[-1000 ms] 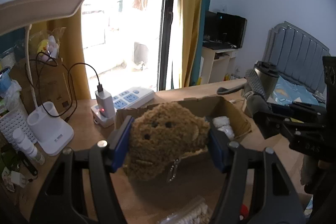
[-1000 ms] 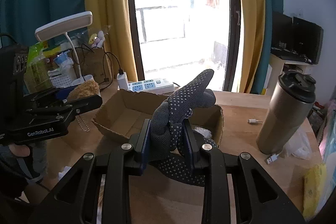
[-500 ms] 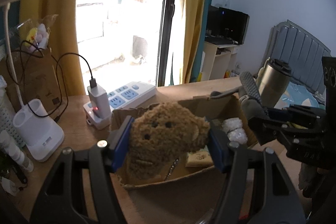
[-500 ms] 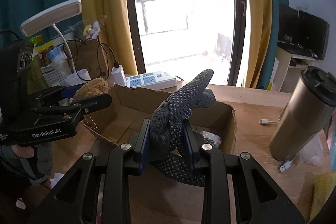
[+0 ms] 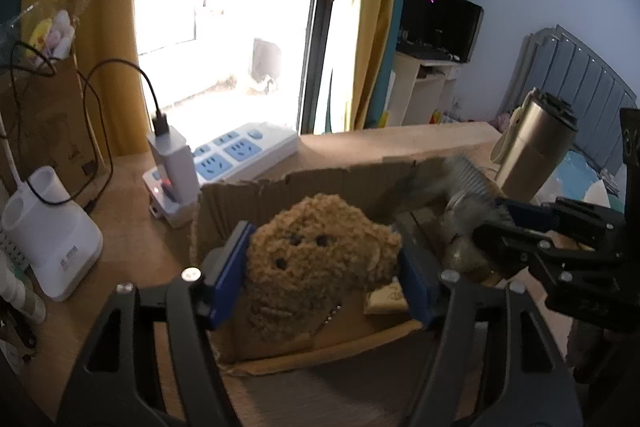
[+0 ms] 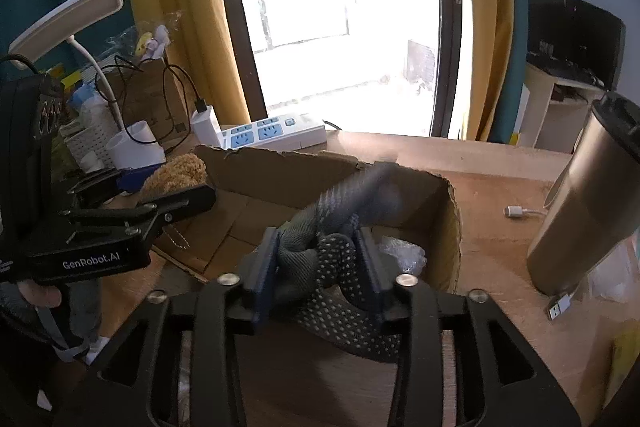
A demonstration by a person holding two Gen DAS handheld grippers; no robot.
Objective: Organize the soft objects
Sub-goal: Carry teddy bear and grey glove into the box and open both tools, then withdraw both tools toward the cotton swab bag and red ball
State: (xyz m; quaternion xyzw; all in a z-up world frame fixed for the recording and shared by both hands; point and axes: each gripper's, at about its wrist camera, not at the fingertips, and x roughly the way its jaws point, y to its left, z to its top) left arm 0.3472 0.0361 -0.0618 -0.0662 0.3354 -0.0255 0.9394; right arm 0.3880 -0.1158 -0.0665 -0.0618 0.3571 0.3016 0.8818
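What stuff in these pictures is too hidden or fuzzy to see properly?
- Teddy bear: in the left wrist view its lower body is behind the left tool; in the right wrist view only a tuft shows.
- Dotted glove: its raised part is motion-blurred in both views; the right tool covers the middle.
- Cardboard box: the floor is mostly hidden by bear and glove.
- White stuff in the box: too unclear to name.

Both wrist views close over cardboard box (image 5: 304,183) (image 6: 448,223), facing window; each shows other tool.
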